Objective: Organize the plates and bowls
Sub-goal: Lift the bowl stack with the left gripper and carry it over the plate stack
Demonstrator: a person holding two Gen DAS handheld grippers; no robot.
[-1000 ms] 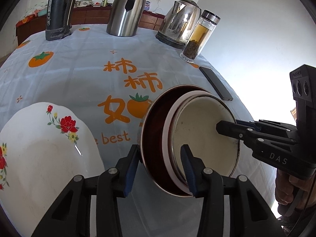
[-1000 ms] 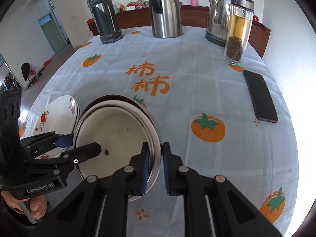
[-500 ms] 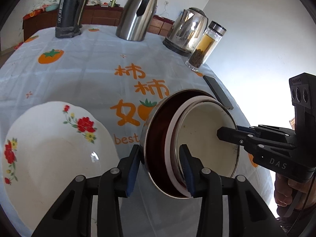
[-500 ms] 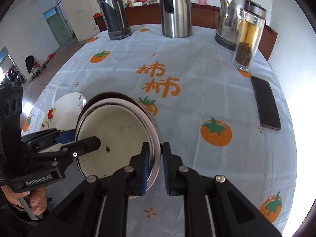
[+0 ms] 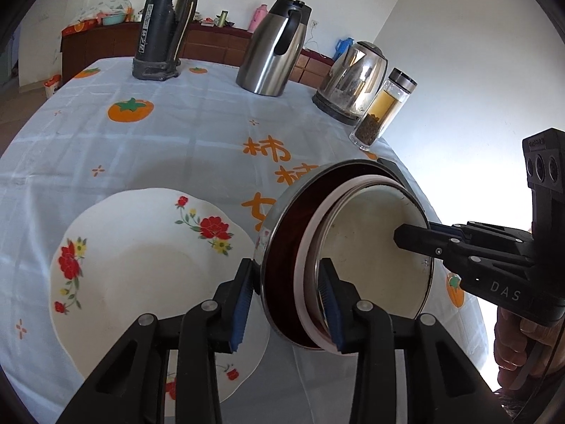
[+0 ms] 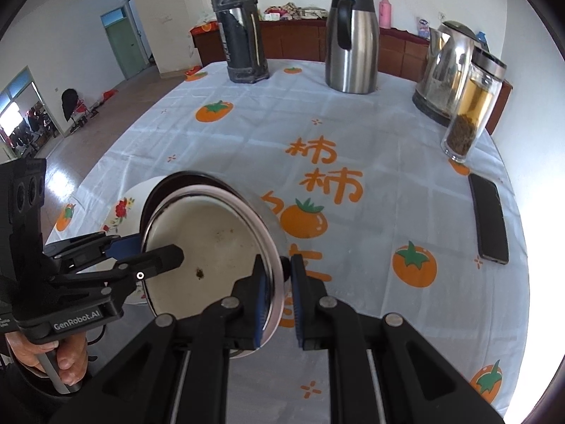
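the nested bowls (image 5: 353, 247), a cream-lined bowl seated inside a dark-lined metal one, were held tilted above the surface (image 5: 197, 148), clamped from both sides. the left claw (image 5: 287, 300) had just been closing, with the rims of both bowls between its blue pads. the right claw (image 6: 282, 295) was closed on the opposite rim of the stack. the floral plate (image 5: 141, 265) lay on the surface just left of the left claw and below the bowls.

to do this step well, both claws would likely need to travel together at matched speed, keeping the stack's tilt steady so the inner bowl did not slide out. levelling the bowls over the plate's centre before lowering looked advisable; releasing one side early risked a drop.

the surface carried a pale cloth printed with orange persimmons. ahead of the claws stood a dark flask (image 6: 242, 35), a steel jug (image 6: 353, 42), a kettle (image 6: 446, 70) and a tea bottle (image 6: 473, 106); a phone (image 6: 489, 217) lay right of the right claw. a wooden sideboard (image 6: 300, 42) lined the white wall behind.
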